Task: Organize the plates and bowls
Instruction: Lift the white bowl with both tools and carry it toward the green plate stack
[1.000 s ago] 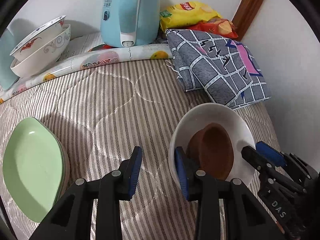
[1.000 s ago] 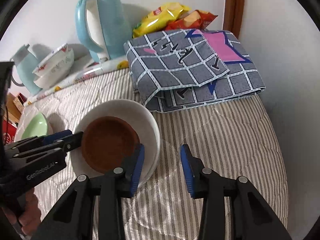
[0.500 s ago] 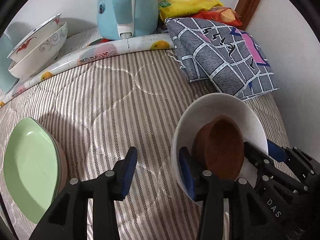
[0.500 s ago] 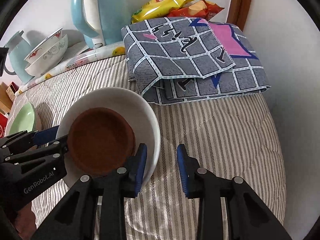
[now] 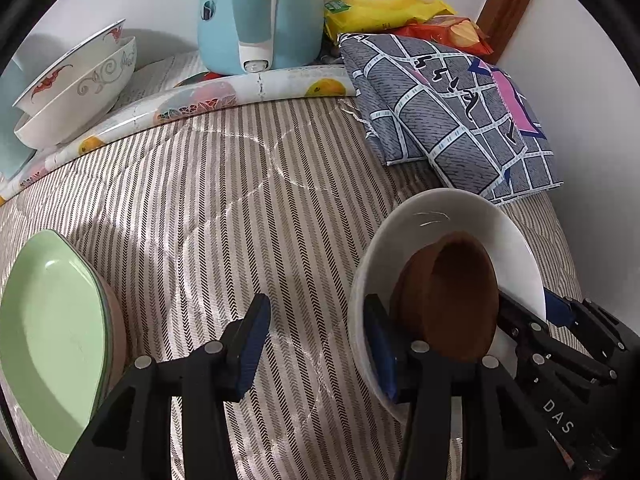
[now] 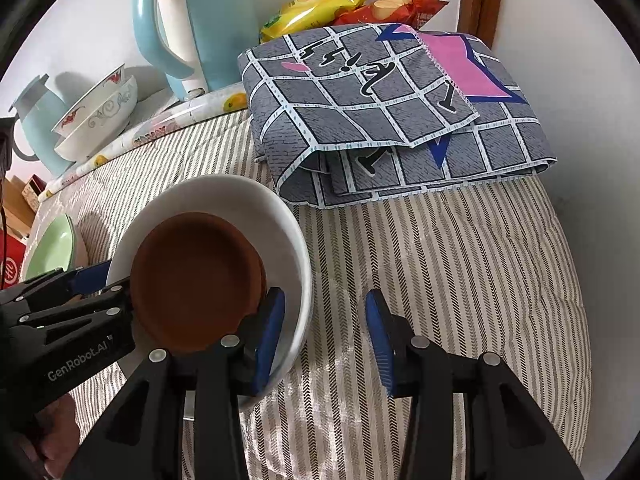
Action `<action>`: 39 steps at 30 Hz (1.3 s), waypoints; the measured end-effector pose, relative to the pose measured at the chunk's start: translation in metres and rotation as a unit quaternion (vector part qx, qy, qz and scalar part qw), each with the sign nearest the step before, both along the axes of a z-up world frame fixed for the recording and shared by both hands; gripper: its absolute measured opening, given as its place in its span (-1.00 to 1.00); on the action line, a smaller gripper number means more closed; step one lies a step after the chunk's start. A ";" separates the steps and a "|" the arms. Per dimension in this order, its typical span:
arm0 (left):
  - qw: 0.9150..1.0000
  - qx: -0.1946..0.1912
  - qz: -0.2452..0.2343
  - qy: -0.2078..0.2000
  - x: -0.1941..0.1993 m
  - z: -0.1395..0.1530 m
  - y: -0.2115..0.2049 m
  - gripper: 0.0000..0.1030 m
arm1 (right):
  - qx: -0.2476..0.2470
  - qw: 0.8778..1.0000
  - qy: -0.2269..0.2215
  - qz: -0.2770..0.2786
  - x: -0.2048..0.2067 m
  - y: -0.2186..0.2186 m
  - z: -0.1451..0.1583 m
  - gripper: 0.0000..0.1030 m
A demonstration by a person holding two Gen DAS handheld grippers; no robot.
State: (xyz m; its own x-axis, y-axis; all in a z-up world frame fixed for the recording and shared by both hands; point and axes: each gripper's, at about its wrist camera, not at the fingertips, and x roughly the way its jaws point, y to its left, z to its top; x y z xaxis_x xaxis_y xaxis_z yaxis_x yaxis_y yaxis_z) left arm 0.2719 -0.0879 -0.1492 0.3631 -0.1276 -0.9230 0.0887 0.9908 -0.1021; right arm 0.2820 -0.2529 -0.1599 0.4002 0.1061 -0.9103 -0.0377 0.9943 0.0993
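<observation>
While both tongs stand wide, white bowl [image 5: 432, 216] holding brown bowl [image 6: 196, 280] sits between them: left tongs [image 5: 316, 344] straddle its left rim, right tongs [image 6: 324, 332] its right rim.

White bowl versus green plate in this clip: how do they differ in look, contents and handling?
The white bowl is deep and holds a brown dish; the green plate is shallow and empty. Both grippers' fingers straddle the white bowl's rim; nothing touches the green plate. Both are over the striped cloth.
</observation>
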 end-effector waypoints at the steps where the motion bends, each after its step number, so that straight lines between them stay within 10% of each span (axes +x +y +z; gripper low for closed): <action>1: 1.000 -0.002 0.000 -0.001 0.000 0.000 0.000 -0.11 | 0.002 1.000 -0.002 -0.001 0.000 -0.001 0.000 -0.17; 23: 1.000 -0.023 0.005 0.003 0.002 -0.006 0.000 -0.16 | 0.019 1.000 0.000 -0.023 0.002 -0.006 -0.001 -0.13; 30: 0.999 -0.047 -0.023 -0.001 -0.001 -0.004 -0.013 -0.75 | 0.034 0.999 -0.007 -0.015 0.001 0.002 0.000 -0.60; 39: 0.999 -0.051 -0.015 -0.006 0.001 -0.003 -0.018 -0.77 | 0.024 0.999 -0.012 -0.025 -0.001 0.010 0.002 -0.75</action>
